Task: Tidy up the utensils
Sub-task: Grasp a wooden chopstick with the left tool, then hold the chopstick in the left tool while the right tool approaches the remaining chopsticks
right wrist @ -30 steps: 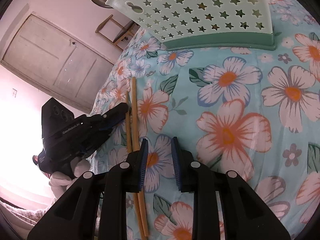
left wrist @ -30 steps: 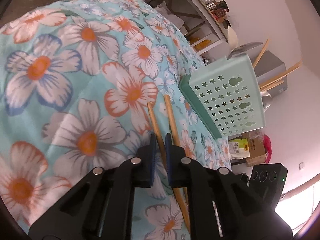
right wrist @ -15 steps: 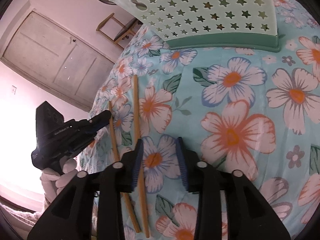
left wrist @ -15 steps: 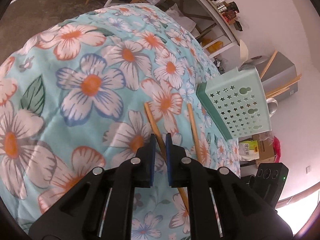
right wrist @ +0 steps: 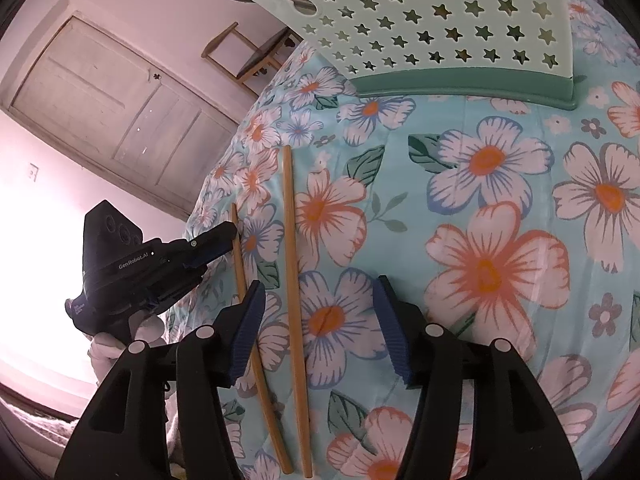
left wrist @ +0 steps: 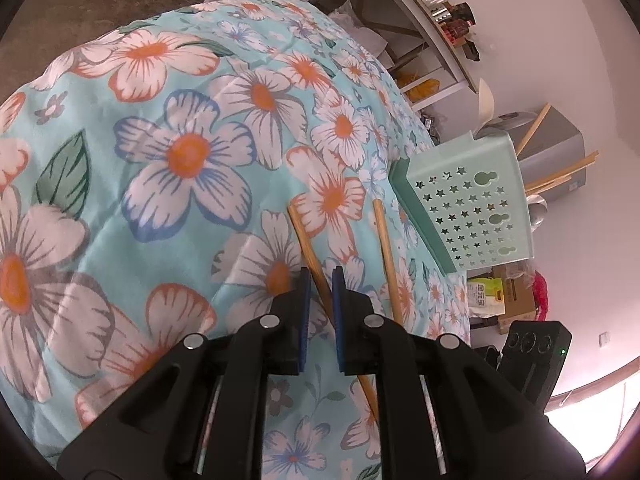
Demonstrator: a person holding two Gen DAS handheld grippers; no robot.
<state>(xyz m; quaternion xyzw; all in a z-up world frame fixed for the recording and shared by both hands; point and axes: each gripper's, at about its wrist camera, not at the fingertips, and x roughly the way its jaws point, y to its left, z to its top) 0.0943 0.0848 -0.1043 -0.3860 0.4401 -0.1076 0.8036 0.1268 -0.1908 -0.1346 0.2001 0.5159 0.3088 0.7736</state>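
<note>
Floral tablecloth (left wrist: 168, 184) under everything. Mint star-punched basket (right wrist: 432, 28) at far end, sticks poking from it. Your left gripper (left wrist: 319, 294): jaws narrow, clamped on left chopstick (left wrist: 308, 248). Your right gripper (right wrist: 320, 320): jaws wide, right chopstick (right wrist: 292, 264) lying flat on cloth between them, untouched, nearer left pad.

Right tool (right wrist: 318, 320) jaws widened; left tool (left wrist: 318, 280) dragged gripped chopstick (left wrist: 306, 240) away from other chopstick (left wrist: 386, 256).
</note>
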